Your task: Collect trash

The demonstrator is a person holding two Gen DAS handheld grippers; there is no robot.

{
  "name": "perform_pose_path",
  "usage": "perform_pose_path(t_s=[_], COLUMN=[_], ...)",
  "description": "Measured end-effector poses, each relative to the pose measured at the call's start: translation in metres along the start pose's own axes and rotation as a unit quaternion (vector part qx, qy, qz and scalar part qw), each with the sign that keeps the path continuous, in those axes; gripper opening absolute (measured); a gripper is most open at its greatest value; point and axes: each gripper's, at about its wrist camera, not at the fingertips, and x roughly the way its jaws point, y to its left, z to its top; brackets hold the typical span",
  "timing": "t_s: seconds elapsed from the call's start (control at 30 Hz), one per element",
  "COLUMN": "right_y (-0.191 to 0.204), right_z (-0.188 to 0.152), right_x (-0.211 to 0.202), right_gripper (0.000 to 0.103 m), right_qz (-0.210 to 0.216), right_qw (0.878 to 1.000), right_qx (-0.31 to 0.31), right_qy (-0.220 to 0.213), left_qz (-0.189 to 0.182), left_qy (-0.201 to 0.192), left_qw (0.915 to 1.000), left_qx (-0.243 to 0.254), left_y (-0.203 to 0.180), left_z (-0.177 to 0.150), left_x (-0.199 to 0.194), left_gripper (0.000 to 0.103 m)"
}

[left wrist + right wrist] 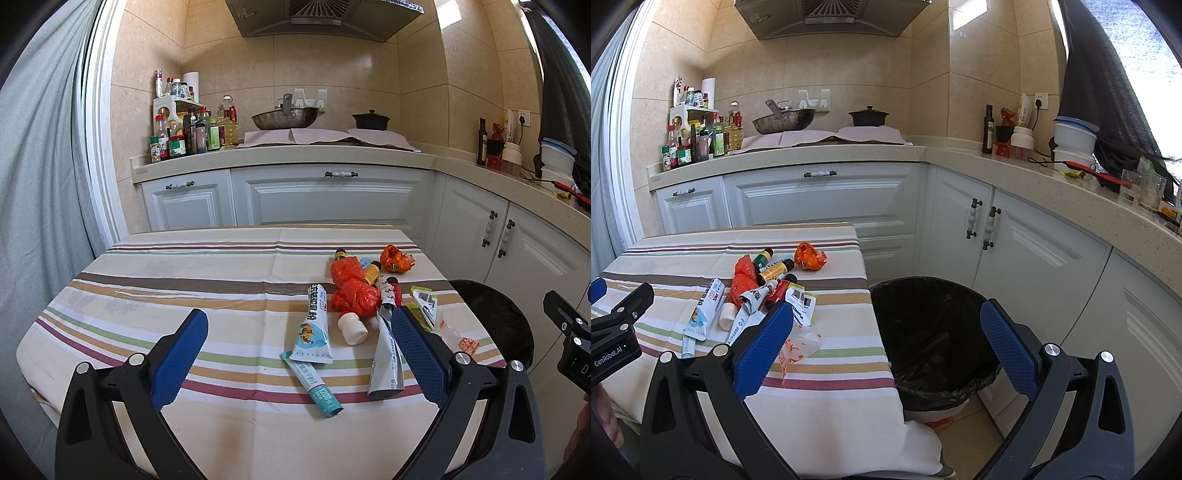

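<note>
Entry: collect trash, both grippers over the near edge of the striped table [155, 280].

Trash sat in a cluster at centre-right of the left wrist frame: a flat toothpaste-style tube [314, 328], a teal box [314, 387] under its lower end, a crumpled red plastic bag [351, 291], a small white bottle [352, 328], a silver foil pouch [386, 354], several small dark-capped bottles [373, 271] and an orange wrapper [395, 258] farther up the frame. A clear wrapper with orange print [798, 345] lay at lower centre-left of the right wrist frame. The bin with the black liner [934, 332] stood on the floor just beside the table edge, centre of that frame.

Judged step: first pick not yet made. I would start with the nearest loose piece, probably the foil pouch or the clear wrapper, coming down steeply so one finger slides under the flat edge without shoving the pile. Flat film may slip; pinch on a crease. Bottles may roll if nudged.

Left gripper [299, 354]: fingers spread wide, nothing held; the right-hand pad [417, 354] overlapped the foil pouch in the frame, contact not certain.

Right gripper [886, 350]: fingers spread wide, empty, aimed between the table edge and the bin.
</note>
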Motion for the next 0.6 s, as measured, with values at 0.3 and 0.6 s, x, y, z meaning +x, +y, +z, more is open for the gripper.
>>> perform_pose_path(t_s=[0.3,0.6], right_y=[-0.005,0.002], right_z=[-0.003,-0.01], right_x=[0.003,0.015], right_gripper=[0.099,0.099], right_qz=[-0.002,0.002], right_qw=[1.0,1.0], right_qx=[0.001,-0.005], right_qy=[0.005,0.026], left_qz=[0.001,0.005], left_qy=[0.004,0.027], left_qw=[1.0,0.9996], left_qx=[0.002,0.006], left_y=[-0.001,0.004], left_z=[-0.003,-0.012], left_x=[0.002,0.013], left_gripper=[0.097,0.097])
